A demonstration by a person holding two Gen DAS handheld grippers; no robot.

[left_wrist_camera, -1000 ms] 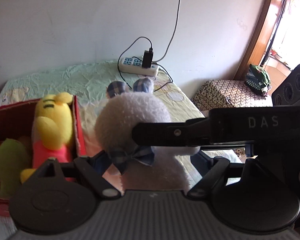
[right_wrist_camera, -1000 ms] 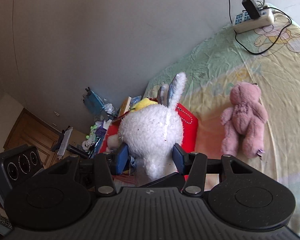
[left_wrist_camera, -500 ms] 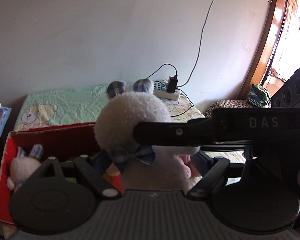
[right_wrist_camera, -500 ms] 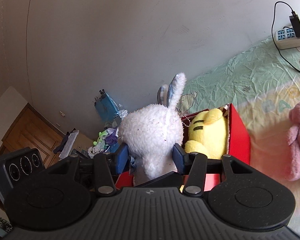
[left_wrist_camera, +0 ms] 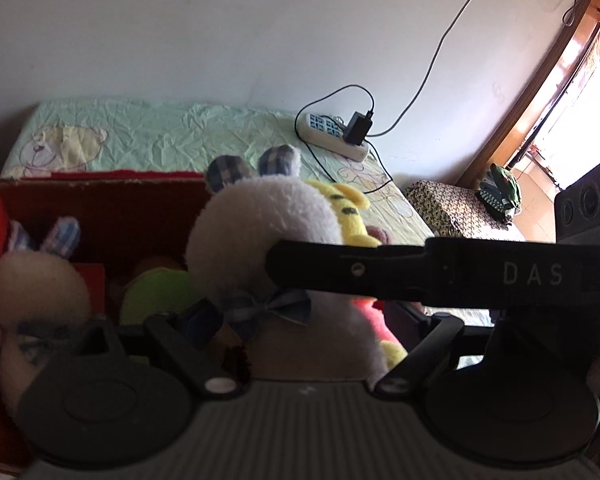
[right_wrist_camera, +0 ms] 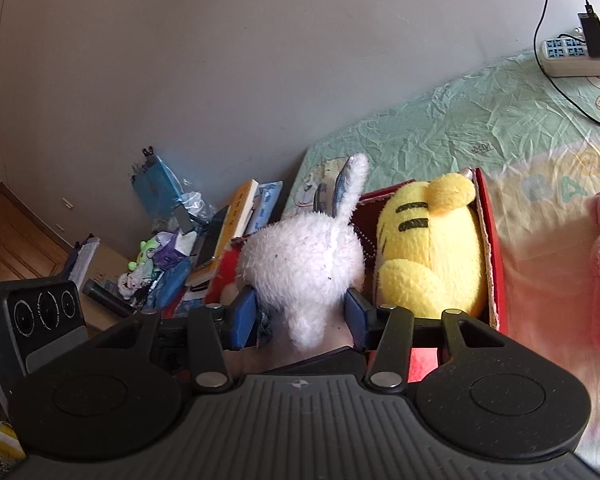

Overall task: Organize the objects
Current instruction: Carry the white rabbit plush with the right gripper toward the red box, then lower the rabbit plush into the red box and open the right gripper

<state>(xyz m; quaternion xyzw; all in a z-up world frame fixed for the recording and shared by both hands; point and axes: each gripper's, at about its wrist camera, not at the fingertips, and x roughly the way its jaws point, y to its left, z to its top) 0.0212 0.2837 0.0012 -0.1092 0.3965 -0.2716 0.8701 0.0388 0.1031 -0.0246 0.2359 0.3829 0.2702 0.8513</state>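
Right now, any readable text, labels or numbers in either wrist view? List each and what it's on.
"DAS": pale letters on the black bar crossing the left wrist view.
Small mark on the green bedsheet: too small to read.
Book covers stacked beside the bed: print too blurred to read.
Power strip: no legible marking.
Nothing else readable.

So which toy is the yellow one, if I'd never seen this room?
Find the bed with the green sheet, then the red box on it. The yellow toy sits inside against the box's right wall, beside the white rabbit. It alone is bright yellow with black stripes on its head.
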